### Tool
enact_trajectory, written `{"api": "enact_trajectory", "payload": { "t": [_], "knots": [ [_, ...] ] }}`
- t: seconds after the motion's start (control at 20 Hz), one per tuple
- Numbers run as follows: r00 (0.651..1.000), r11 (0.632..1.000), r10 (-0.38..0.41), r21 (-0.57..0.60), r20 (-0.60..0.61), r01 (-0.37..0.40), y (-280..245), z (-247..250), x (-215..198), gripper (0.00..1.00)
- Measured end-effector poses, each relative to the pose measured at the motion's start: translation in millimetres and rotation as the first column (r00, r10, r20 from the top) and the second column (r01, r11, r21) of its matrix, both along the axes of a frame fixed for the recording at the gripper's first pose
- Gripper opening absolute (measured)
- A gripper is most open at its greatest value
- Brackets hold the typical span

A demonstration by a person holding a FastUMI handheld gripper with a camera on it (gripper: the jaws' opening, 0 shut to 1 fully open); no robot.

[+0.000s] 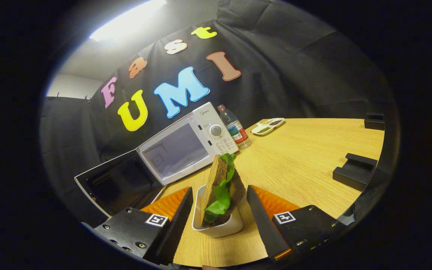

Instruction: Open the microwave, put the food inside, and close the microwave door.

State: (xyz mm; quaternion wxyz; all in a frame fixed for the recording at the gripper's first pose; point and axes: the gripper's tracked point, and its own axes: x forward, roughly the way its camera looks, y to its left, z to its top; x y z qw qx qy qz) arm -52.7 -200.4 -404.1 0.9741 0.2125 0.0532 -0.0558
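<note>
This is a staged recording booth rather than a real kitchen: black cloth walls (294, 67) hang around a wooden table (306, 157) bearing a microwave (186, 144) (door swung open), a water bottle (234, 127) and a small snack tray (267, 126).

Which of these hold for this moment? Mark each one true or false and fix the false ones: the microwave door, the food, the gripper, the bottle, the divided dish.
1. The microwave door stands open. True.
2. The sandwich already sits inside the microwave. False: it stands in a white holder on the table, between the gripper's fingers.
3. The gripper is clamped on the holder. False: its fingers are spread, with a gap showing at least on one side of the holder.
4. A water bottle stands beside the microwave's control panel. True.
5. The small divided dish lies in front of the microwave door. False: it lies beyond the bottle, near the wall.
</note>
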Motion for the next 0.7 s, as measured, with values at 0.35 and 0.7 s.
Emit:
{"api": "enact_trajectory", "payload": {
  "t": [0.35,0.7],
  "knots": [
    [1.000,1.000,-0.022,-0.014,-0.009,0.022,-4,1,16,0.46],
    [1.000,0.997,-0.003,-0.076,0.019,0.004,11,26,5,0.33]
  ]
}}
